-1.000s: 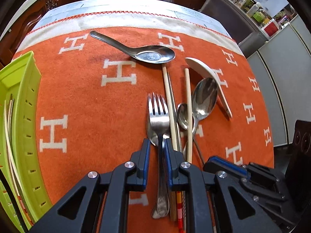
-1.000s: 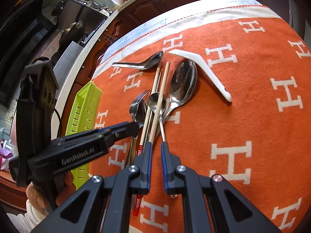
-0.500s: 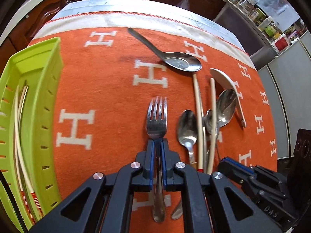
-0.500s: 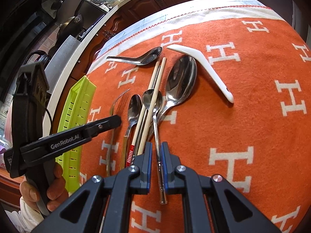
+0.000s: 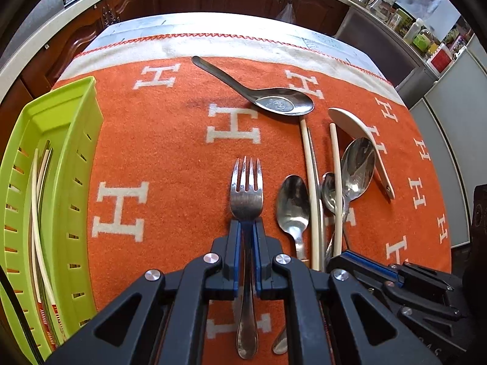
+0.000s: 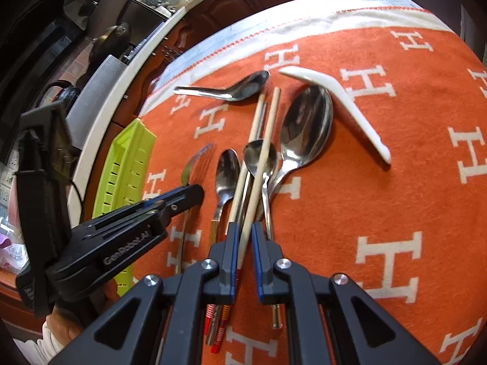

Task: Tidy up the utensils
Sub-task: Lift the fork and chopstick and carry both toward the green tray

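My left gripper (image 5: 247, 228) is shut on a steel fork (image 5: 246, 188) and holds it above the orange blanket (image 5: 170, 158), tines pointing away. The fork also shows in the right wrist view (image 6: 194, 164), beside the left gripper (image 6: 191, 193). My right gripper (image 6: 242, 234) stands narrowly open over a pair of cream chopsticks (image 6: 261, 152); one chopstick runs between its jaws. Around them lie a small spoon (image 6: 226, 170), a teaspoon (image 6: 258, 158), a large spoon (image 6: 306, 127), a steel soup spoon (image 6: 240, 88) and a white ceramic spoon (image 6: 341, 94).
A green slotted utensil tray (image 5: 70, 164) stands at the left edge of the blanket with chopsticks (image 5: 38, 213) lying in it; it also shows in the right wrist view (image 6: 127, 164). Kitchen counters and cabinets ring the table.
My left gripper closed on the fork and carried it left out of the pile. My right gripper shifted so that a chopstick now lies between its jaws instead of the teaspoon handle.
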`<state>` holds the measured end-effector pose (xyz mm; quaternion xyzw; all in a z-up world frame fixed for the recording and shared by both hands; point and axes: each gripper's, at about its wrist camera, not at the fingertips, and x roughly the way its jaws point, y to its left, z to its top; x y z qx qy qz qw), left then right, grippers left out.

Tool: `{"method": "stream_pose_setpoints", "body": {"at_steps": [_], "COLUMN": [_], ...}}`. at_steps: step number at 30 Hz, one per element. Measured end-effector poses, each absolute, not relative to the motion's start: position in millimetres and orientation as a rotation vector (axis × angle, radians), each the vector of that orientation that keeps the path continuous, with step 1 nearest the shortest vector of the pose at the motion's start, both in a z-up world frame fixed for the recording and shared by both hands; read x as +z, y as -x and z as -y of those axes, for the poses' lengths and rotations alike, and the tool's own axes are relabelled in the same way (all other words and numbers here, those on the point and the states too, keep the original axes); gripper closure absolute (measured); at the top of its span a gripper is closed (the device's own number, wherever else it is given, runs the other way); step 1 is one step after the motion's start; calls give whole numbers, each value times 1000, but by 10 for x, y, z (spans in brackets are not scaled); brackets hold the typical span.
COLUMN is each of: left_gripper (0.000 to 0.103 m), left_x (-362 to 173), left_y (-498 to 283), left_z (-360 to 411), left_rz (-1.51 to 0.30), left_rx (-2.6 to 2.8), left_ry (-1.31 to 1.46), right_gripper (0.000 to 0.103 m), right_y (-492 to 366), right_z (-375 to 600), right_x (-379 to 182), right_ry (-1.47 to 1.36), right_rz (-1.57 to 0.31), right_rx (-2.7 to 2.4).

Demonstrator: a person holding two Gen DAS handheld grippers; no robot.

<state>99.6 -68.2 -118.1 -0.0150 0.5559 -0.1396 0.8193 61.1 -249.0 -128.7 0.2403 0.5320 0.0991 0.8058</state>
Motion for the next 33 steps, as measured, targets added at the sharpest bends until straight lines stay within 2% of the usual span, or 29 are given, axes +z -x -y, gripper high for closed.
{"method": "stream_pose_setpoints", "body": {"at_steps": [14,24,33], "left_gripper": [100,100,100], "left_x": [-1123,-662,-71], "left_y": [-924,-661,-294], "left_z": [486,148,-313], "left_rz": [-1199,-1136,-963], "left_rx": [-400,-428,-386], "left_ry": [148,210,212], "right_gripper": [98,98,98], "right_y": [-513,-488,-540], "right_z": [2522,2376,1829], "right_x": [-1173,-855,-514], "right_ry": [-566,-599,-507], "right_rz": [-1103,-1069,-1019], "right_rx": [183,273,404]}}
